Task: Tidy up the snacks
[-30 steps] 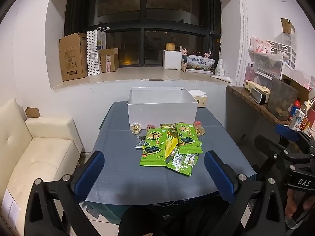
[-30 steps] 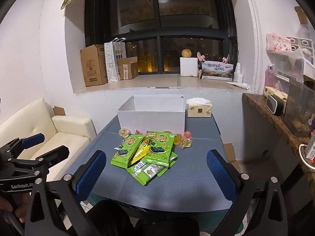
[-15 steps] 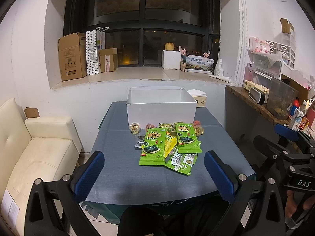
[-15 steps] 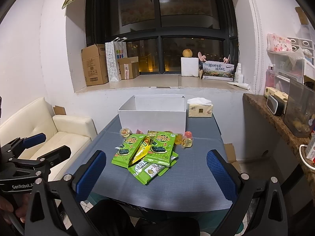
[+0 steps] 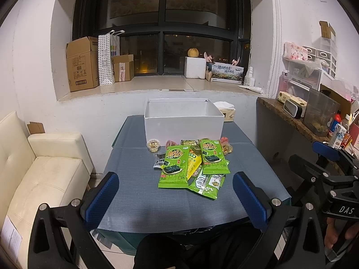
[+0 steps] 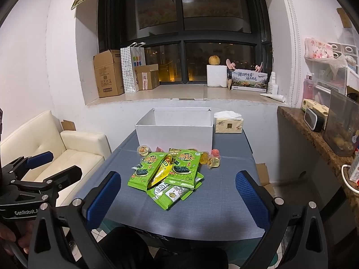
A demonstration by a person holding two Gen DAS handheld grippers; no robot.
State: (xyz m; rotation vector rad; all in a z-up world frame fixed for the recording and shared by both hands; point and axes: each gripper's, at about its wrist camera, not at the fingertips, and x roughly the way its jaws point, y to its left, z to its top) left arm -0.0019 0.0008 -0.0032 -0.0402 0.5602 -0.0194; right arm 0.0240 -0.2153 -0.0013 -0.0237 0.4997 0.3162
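Note:
A pile of green snack packets [image 5: 193, 167] [image 6: 166, 174] with a yellow packet [image 6: 162, 172] lies in the middle of the grey-blue table [image 5: 134, 192] [image 6: 219, 204]. Small jelly cups [image 5: 153, 145] [image 6: 213, 160] sit behind the pile. An open white box [image 5: 184, 121] [image 6: 175, 132] stands at the far end. My left gripper [image 5: 177, 198] is open and empty, held above the table's near edge. My right gripper [image 6: 178, 198] is open and empty too, held near the same edge. Each gripper shows at the side of the other's view.
A tissue box [image 6: 228, 124] sits right of the white box. A cream sofa [image 5: 33, 174] stands left of the table. A cluttered stone counter [image 5: 298, 121] runs along the right. Cardboard boxes [image 5: 82, 63] stand on the window sill.
Both grippers have drifted slightly; the pile sits a little higher in both views. Nothing was taken hold of or moved.

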